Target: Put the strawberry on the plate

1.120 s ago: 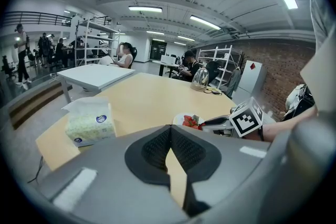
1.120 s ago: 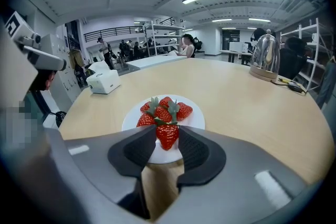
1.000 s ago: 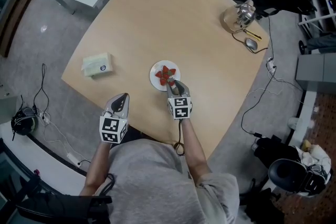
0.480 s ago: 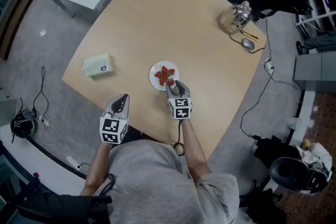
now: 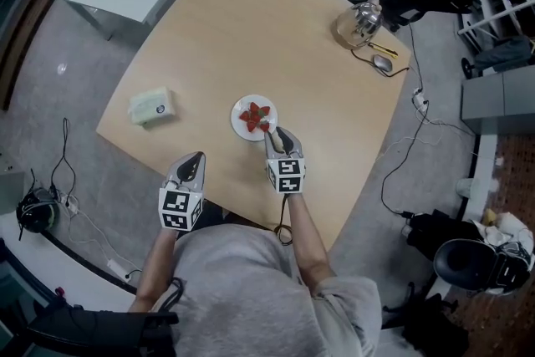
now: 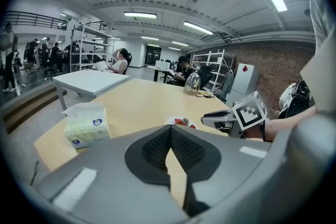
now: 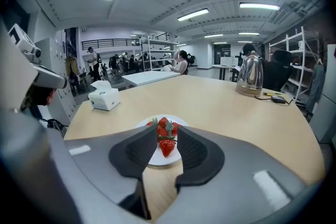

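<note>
Both down-tilted: left hand-held gripper [image 6: 169, 131] together; right hand-held gripper [image 7: 167, 128] apart, narrowing, strawberry [image 7: 166, 146] between.

A: The table [image 5: 251, 29]?
B: Pale wood, smooth and matt.
A: The plate [image 7: 154, 158]?
B: White, smooth, faintly glossy. The strawberries [image 7: 167, 145] are shiny and dimpled.
A: The kettle [image 7: 250, 75]?
B: Clear glass, polished metal. The tissue pack [image 6: 84, 126] is in soft plastic wrap.

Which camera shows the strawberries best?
The right gripper view: the strawberries sit close and centred on the white plate, red flesh and green leaves clear. The head view shows them from above, small and red. The left gripper view catches only a distant red sliver.
</note>
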Demonstrator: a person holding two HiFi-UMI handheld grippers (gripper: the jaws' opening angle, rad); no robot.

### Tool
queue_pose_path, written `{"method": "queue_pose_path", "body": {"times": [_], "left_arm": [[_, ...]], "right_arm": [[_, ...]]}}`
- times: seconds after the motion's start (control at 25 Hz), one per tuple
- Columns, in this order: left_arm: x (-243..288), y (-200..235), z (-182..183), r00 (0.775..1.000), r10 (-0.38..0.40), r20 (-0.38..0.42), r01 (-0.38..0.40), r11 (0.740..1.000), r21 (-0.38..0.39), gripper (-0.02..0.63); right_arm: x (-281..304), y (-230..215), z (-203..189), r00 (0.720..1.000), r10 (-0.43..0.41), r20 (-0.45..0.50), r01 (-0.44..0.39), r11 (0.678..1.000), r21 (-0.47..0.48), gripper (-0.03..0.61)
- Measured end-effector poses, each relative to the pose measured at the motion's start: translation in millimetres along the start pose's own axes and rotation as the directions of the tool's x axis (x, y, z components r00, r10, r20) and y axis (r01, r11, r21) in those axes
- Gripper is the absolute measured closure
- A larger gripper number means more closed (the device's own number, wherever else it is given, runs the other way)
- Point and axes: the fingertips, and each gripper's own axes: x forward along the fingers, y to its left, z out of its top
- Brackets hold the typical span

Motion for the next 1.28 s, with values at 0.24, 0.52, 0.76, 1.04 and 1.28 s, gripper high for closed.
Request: {"method": "queue_pose_path", "body": {"times": [0.24,0.52,0.76,1.04,1.28], "left_arm": [[-7,-22,6,0.999,-0.048,0.025,0.047,0.998,0.036,0.594],[-12,-48,14,0.994,-0.098,0.052,0.093,0.993,0.078,0.594],[-15,-78,20,0.986,-0.150,0.068,0.141,0.983,0.118,0.594],[-18,-113,22,0.973,-0.214,0.081,0.199,0.966,0.164,0.594],[-23,-141,27,0.961,-0.256,0.103,0.232,0.952,0.197,0.594]], "right_arm": [[-35,-5,12,0.997,-0.044,0.063,0.043,0.999,0.011,0.499],[-81,-13,16,0.986,-0.112,0.127,0.106,0.993,0.049,0.537],[-124,-25,21,0.967,-0.173,0.188,0.158,0.983,0.091,0.557],[-178,-37,22,0.936,-0.250,0.249,0.227,0.967,0.117,0.571],[-221,-47,17,0.914,-0.295,0.280,0.267,0.954,0.135,0.571]]}}
